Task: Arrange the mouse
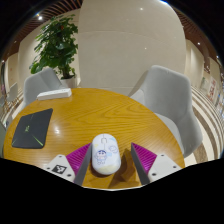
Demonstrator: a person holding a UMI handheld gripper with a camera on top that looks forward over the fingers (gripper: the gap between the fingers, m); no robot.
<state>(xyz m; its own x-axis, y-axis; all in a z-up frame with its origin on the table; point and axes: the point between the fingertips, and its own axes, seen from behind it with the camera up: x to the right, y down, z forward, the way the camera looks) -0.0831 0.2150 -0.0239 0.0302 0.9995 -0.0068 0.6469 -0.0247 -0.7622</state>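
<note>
A white mouse (105,152) with a small cartoon print lies on the round wooden table (100,108), between my fingers. My gripper (110,160) is open. The left finger's magenta pad (76,158) is close to the mouse's left side. The right pad (144,156) stands apart from the mouse, with bare table and shadow between them. The mouse rests on the table on its own.
A dark rectangular mat (33,127) lies on the table to the left of the mouse. Two grey chairs stand at the far side, one left (45,84) and one right (166,96). A potted plant (57,45) stands behind the left chair.
</note>
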